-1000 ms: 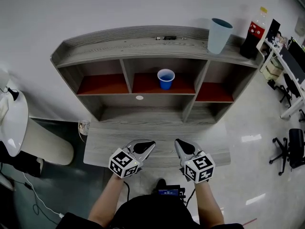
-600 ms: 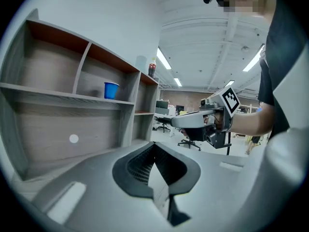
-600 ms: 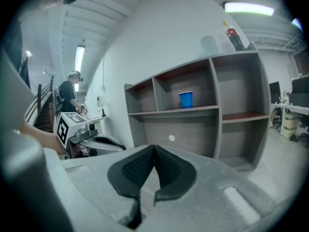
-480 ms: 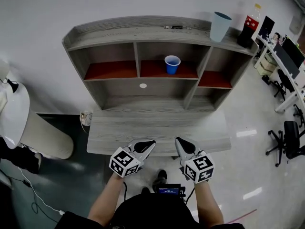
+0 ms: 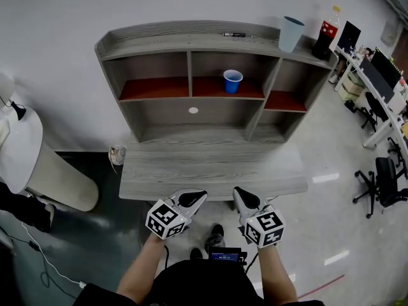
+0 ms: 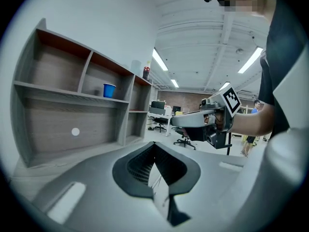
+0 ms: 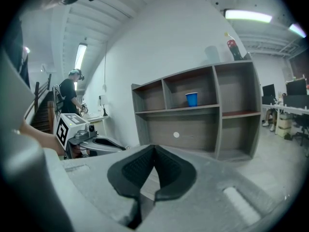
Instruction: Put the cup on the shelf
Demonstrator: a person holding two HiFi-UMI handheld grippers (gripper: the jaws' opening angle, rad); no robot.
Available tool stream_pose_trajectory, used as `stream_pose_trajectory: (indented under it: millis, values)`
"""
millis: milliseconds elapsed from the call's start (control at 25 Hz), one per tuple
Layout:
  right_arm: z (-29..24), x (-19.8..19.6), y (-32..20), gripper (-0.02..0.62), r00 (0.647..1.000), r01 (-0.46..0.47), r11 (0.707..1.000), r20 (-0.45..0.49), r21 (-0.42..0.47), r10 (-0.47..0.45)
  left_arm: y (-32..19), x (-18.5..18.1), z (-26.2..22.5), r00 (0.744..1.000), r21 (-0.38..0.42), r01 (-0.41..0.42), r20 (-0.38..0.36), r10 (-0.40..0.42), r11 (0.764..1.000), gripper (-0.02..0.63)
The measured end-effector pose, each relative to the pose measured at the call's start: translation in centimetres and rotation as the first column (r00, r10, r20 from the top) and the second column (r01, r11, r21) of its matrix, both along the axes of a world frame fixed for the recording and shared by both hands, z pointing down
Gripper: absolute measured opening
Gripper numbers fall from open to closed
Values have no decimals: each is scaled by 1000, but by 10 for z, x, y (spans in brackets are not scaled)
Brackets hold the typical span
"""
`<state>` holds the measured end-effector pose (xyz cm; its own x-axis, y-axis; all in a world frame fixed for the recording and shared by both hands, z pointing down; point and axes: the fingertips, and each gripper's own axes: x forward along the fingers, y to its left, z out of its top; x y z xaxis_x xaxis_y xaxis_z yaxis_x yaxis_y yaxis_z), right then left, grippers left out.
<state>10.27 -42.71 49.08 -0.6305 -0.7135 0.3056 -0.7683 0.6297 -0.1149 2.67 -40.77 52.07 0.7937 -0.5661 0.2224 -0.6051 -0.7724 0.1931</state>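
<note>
**Desk:** Head view first. What's the count?

**Me:** Two claws, both mine. My left claw (image 5: 199,196) and right claw (image 5: 239,194) sit side by side at the near edge of the grey worktop (image 5: 210,167). There is one shelf unit (image 5: 159,46) with three upper compartments. I count two cups: a small blue cup (image 5: 233,81) and a taller pale cup (image 5: 291,34). One dark bottle (image 5: 325,32) with a red label stands beside the pale cup on the unit's top.

**Desk:** And the pose?

**Me:** Both forearms (image 5: 143,269) reach forward with the marker cubes on top. The claws point toward the shelf unit, and their tips lean slightly toward each other.

**Desk:** Where is the blue cup?

**Me:** It stands upright and alone in the middle compartment, on the red-brown board and toward its right side. It is well apart from both claws. It tapers toward the base, and its open mouth faces up.

**Desk:** Left gripper view?

**Me:** My left claw is clenched and empty, with its black ribbed pads meeting. The blue cup shows as a small blue spot on the shelf, up and to the left. My right claw is out to the right, held level.

**Desk:** Right gripper view?

**Me:** The right claw is clenched too, pads together, with nothing held. The blue cup stands straight ahead in the middle compartment, above a white dot (image 7: 176,135) on the back panel. My left claw is low on the left, and one person (image 7: 72,88) stands far behind it.
</note>
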Motion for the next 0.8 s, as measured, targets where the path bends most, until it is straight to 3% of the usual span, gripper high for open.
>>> stream_pose_trajectory:
  millis: [800]
  values:
    - [1,-1,15,3,1000,-31,999,2,8,31,10,-7,4,1000,-2,-3,-6,3,1000,2]
